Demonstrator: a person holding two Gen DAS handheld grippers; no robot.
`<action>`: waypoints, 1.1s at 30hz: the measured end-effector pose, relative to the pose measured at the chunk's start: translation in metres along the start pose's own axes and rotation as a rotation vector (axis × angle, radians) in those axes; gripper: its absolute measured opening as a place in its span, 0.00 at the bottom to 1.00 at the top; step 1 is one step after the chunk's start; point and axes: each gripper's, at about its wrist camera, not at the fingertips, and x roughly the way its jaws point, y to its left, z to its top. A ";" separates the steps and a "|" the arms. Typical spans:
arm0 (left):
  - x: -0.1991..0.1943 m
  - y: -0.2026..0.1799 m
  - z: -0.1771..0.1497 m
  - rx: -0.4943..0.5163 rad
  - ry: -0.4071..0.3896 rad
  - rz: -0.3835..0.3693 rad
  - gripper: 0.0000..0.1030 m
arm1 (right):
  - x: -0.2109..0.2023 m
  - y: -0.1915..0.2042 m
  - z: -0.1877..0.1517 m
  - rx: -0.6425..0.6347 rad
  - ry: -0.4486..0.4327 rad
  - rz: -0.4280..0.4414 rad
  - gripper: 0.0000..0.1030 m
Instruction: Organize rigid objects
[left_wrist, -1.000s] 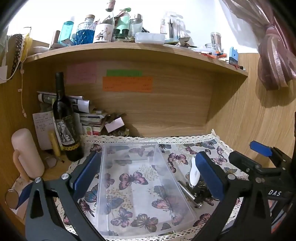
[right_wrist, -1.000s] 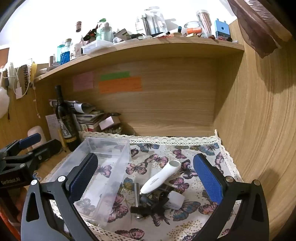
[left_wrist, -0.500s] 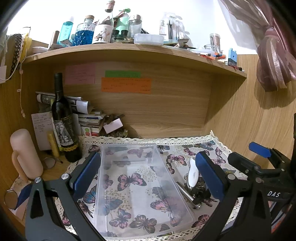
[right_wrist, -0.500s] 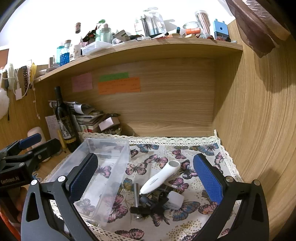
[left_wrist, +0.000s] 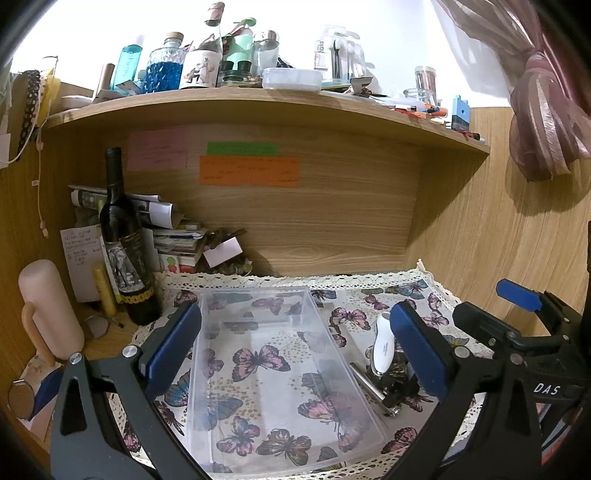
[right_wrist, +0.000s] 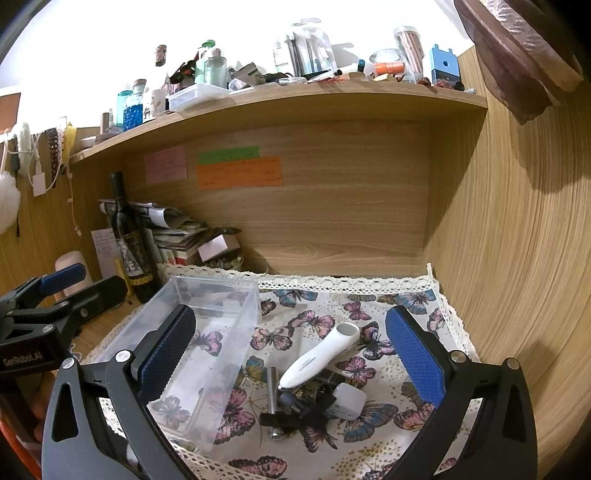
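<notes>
Clear plastic bin (left_wrist: 280, 369) is sitting empty on the butterfly cloth (right_wrist: 369, 291) toward the worktop's left edge, long side running front to back, presumably so I can drop items straight in. I am holding my left claw (left_wrist: 295, 350) wide over it, gripping nothing. I am hovering my right claw (right_wrist: 291, 354) wide too, empty, above the pile toward the right edge. Pile is lying just beside the bin: one white handheld device (right_wrist: 317, 362) resting tilted on top, one metal rod (right_wrist: 272, 387), one small white block (right_wrist: 349, 400), one black clamp-like part (right_wrist: 295, 413). Count below those is uncertain.
</notes>
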 end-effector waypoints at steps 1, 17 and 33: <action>0.000 -0.001 0.000 0.001 0.000 -0.002 1.00 | 0.000 0.000 0.000 -0.001 0.000 0.000 1.00; 0.001 0.001 -0.001 -0.009 0.004 -0.013 1.00 | 0.000 0.003 0.000 -0.013 -0.006 0.000 1.00; 0.001 0.004 -0.001 -0.015 0.011 -0.020 1.00 | 0.000 0.003 0.001 -0.024 -0.015 -0.004 1.00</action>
